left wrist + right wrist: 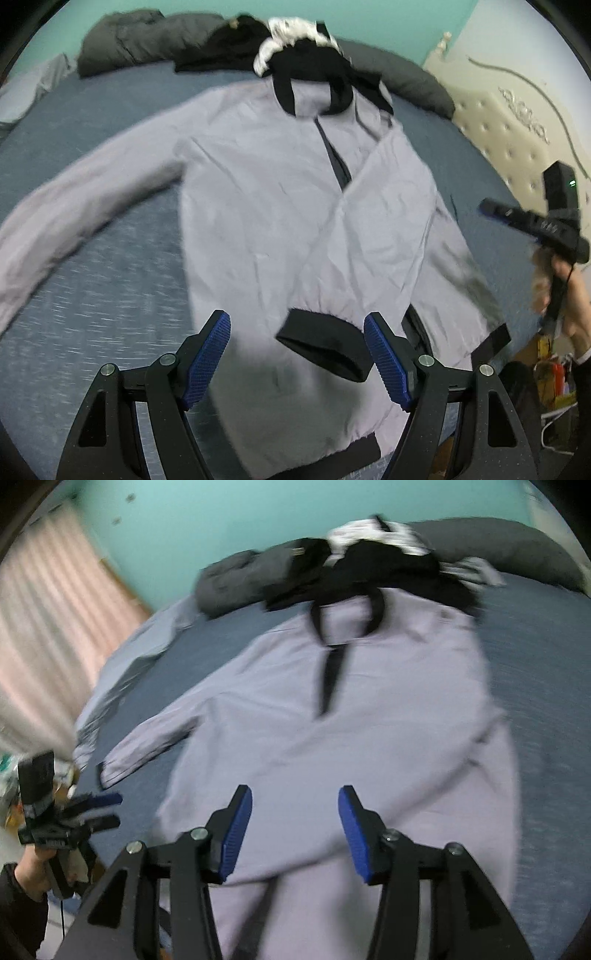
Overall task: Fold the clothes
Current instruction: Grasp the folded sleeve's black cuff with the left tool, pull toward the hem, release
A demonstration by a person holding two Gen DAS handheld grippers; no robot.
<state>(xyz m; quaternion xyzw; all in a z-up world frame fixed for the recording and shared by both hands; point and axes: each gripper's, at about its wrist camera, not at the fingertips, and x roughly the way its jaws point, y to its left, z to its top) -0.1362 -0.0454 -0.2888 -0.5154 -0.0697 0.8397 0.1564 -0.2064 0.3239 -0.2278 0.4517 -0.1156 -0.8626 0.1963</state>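
Left wrist view: rides left gripper [297, 354], looks steeply down over bed [110, 122] near edge toward teal wall [207, 7], close above jacket [266, 206]. Right wrist view: rides right gripper [295, 834], same heading, angled down, close. Shared: jacket, clothes pile [295, 48] at bed far edge, pillows. Each view catches other gripper at frame side.

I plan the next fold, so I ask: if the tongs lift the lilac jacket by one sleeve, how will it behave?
The lilac jacket will probably hang limp: the fabric looks thin and creased, and one sleeve already lies folded across the front. It is likely light. It may slide on the blue bedsheet rather than stay in place.
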